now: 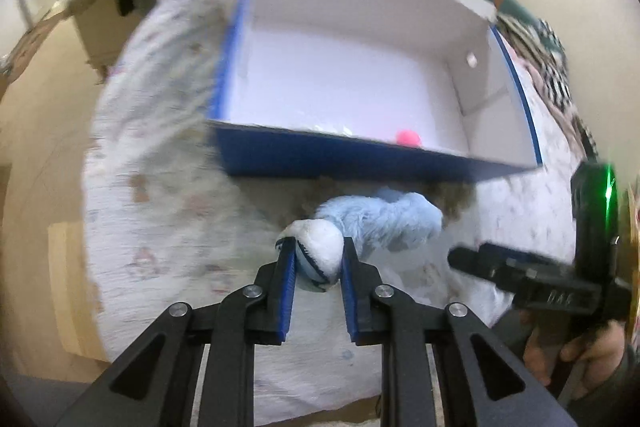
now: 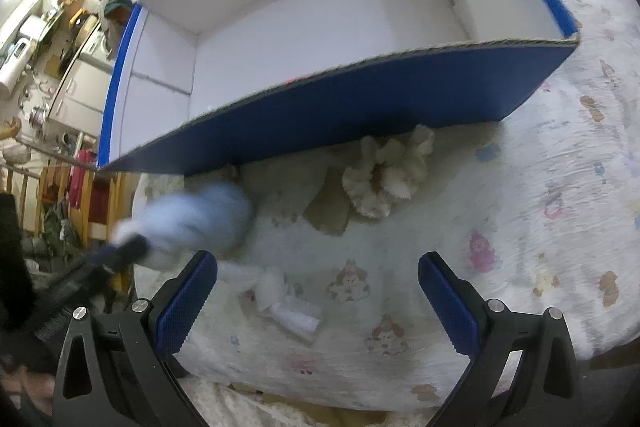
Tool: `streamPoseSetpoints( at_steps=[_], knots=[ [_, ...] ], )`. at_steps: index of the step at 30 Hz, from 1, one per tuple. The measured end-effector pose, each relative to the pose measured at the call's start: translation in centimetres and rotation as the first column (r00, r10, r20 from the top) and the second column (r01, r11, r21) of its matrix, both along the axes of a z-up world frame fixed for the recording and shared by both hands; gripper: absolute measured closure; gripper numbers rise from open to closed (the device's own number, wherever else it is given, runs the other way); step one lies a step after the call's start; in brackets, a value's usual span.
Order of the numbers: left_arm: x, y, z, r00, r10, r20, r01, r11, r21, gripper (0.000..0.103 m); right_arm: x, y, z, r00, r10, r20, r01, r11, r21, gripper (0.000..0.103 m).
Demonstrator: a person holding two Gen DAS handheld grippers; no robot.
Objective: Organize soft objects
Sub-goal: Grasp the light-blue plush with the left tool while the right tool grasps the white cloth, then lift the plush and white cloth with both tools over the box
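My left gripper [image 1: 319, 245] is shut on the white-tipped end of a light blue plush toy [image 1: 380, 223], which lies on the bed just in front of a blue cardboard box [image 1: 320, 155] with a white inside. A pink ball [image 1: 409, 138] sits in the box's near right corner. In the right wrist view the blue plush toy [image 2: 200, 219] is blurred at the left, with the left gripper [image 2: 120, 251] on it. My right gripper [image 2: 319, 263] hangs open over the sheet with nothing between its fingers. A cream fluffy toy [image 2: 388, 175] rests against the box [image 2: 340, 107].
A small white soft item [image 2: 288, 311] and a brown piece [image 2: 328, 211] lie on the cartoon-print bed sheet [image 2: 520, 227]. The bed's edge runs along the left and bottom. Wooden furniture [image 2: 92, 195] stands beyond it. Patterned cloth [image 1: 548, 67] lies right of the box.
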State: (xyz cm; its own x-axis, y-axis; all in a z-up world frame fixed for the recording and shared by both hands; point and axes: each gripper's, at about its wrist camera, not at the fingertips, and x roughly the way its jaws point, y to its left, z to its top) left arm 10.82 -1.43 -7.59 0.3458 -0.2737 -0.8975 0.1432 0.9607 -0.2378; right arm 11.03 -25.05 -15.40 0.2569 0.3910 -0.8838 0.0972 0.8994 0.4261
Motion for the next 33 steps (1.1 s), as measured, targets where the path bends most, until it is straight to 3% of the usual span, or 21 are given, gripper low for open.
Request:
streamPoseSetpoints(
  at_steps=[4, 7, 10, 13, 15, 16, 17, 23, 33],
  knots=[
    [0.1, 2.4, -0.3, 0.994, 0.111, -0.011, -0.111, 0.994, 0.019, 0.084, 0.0, 2.0, -0.6, 0.996, 0.085, -0.019, -0.086, 0.996, -0.018, 0.0],
    [0.0, 4.0, 0.3, 0.983, 0.18, 0.024, -0.181, 0.983, 0.037, 0.084, 0.0, 4.3, -1.4, 0.982, 0.183, -0.047, -0.185, 0.981, -0.052, 0.013],
    [0.4, 5.2, 0.9, 0.969, 0.242, 0.055, -0.244, 0.97, 0.017, 0.084, -0.2, 6.5, -2.6, 0.96, 0.267, -0.081, -0.275, 0.955, -0.114, 0.02],
    [0.7, 5.9, 0.8, 0.962, 0.271, 0.036, -0.271, 0.962, -0.009, 0.084, -0.2, 8.1, -3.4, 0.942, 0.322, -0.099, -0.335, 0.927, -0.171, 0.027],
    [0.7, 5.8, 0.6, 0.962, 0.27, 0.032, -0.27, 0.963, -0.008, 0.084, -0.3, 8.9, -3.8, 0.932, 0.348, -0.102, -0.362, 0.908, -0.21, 0.042],
    [0.7, 5.7, 0.6, 0.964, 0.264, 0.034, -0.264, 0.965, -0.003, 0.084, -0.3, 9.2, -3.8, 0.928, 0.358, -0.102, -0.372, 0.9, -0.226, 0.064],
    [0.7, 5.6, 0.5, 0.965, 0.26, 0.036, -0.26, 0.966, 0.001, 0.084, -0.3, 9.4, -3.8, 0.926, 0.365, -0.097, -0.377, 0.895, -0.238, 0.075],
    [0.6, 5.1, 0.3, 0.967, 0.253, 0.036, -0.254, 0.967, 0.029, 0.084, -0.4, 9.4, -1.9, 0.931, 0.364, -0.015, -0.359, 0.91, -0.208, 0.076],
    [0.2, 4.3, 0.5, 0.969, 0.238, 0.062, -0.242, 0.968, 0.068, 0.084, -0.7, 7.6, 0.1, 0.946, 0.324, 0.025, -0.314, 0.931, -0.188, 0.076]
  ],
)
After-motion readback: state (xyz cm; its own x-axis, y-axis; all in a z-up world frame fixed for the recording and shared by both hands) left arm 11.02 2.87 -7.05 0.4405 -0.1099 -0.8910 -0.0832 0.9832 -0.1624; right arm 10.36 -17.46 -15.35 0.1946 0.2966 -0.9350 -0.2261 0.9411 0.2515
